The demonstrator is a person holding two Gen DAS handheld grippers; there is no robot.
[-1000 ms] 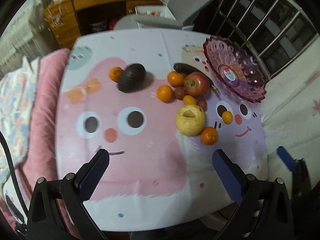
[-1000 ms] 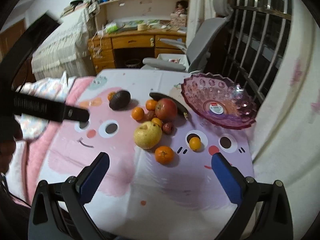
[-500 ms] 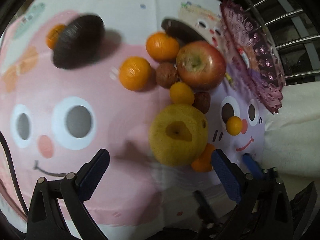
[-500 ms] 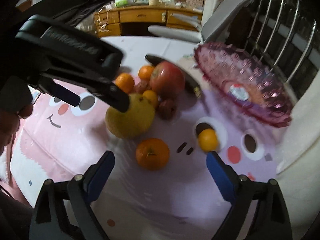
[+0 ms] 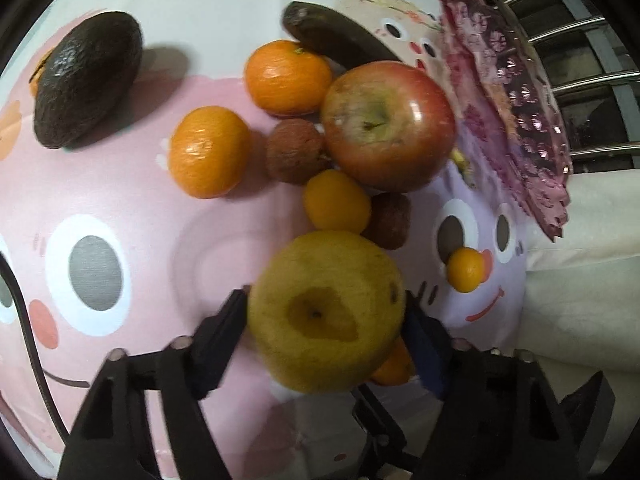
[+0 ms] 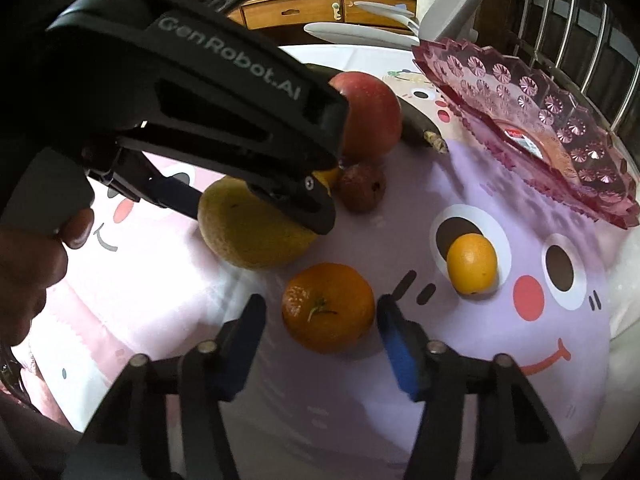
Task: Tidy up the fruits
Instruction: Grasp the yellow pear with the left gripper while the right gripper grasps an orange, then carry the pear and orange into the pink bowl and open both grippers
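A yellow pear [image 5: 324, 312] lies on the cartoon tablecloth [image 5: 120, 184], and my left gripper [image 5: 324, 298] is closing on it, with both pads touching its sides. In the right wrist view the left gripper [image 6: 248, 212] reaches down over the same pear [image 6: 248, 236]. My right gripper [image 6: 320, 306] straddles a mandarin [image 6: 328, 308], its jaws closing. Its right pad meets the peel and a thin gap shows at the left pad. A pink glass bowl [image 6: 540, 120] stands at the back right.
Behind the pear lie a red apple [image 5: 388, 124], two mandarins [image 5: 288, 76], brown lychees [image 5: 294, 150], a dark banana [image 5: 336, 40] and an avocado [image 5: 88, 76]. A kumquat [image 6: 472, 258] sits right of the mandarin. A person's hand [image 6: 36, 248] holds the left gripper. A metal railing [image 6: 592, 32] is behind.
Both grippers dropped toward the table and narrowed from wide open. The left one came around the pear, the right one around the mandarin.
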